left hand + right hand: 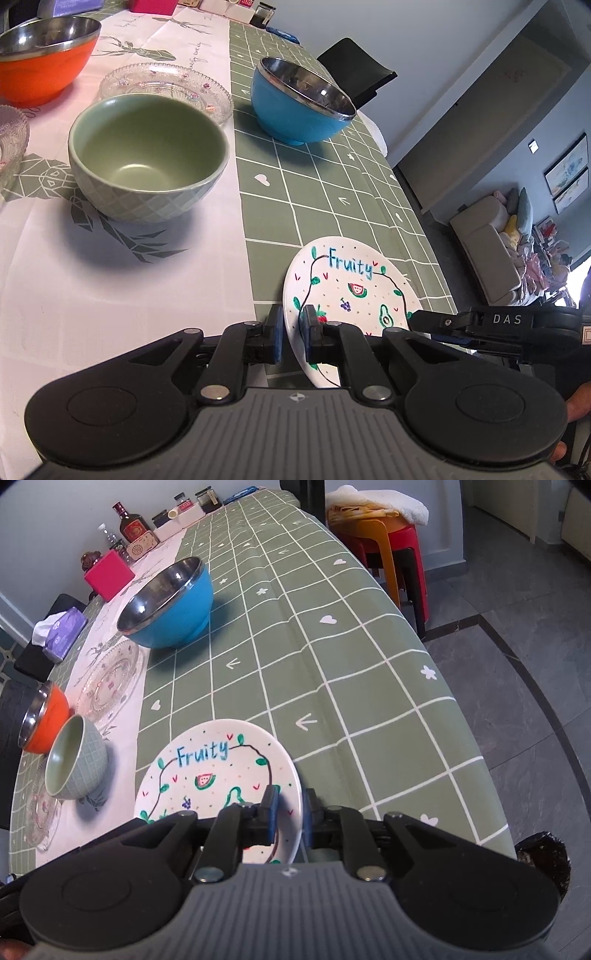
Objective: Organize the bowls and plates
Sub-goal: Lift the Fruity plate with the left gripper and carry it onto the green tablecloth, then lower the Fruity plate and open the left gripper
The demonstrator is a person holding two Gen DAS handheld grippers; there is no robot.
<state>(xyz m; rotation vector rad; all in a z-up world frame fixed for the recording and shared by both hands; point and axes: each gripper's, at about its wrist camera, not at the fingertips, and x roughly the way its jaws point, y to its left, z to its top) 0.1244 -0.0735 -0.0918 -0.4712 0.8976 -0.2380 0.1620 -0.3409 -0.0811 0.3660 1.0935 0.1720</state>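
The plate [354, 284] lay on the green tablecloth [317, 192], its rim clamped by the left gripper [293, 332] and right gripper [290, 812].

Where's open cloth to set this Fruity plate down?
Bare green checked cloth runs between the blue bowl and the table's right edge, beyond the Fruity plate. Crowded on the left: green bowl, orange bowl, glass plate.

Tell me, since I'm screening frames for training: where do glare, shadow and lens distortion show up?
Left wrist view: glare spots inside the blue bowl, a soft shadow beside the green bowl, overexposed light at the right edge. Right wrist view: fisheye bends the tablecloth grid, dark corners, glints on the blue bowl's steel lining.
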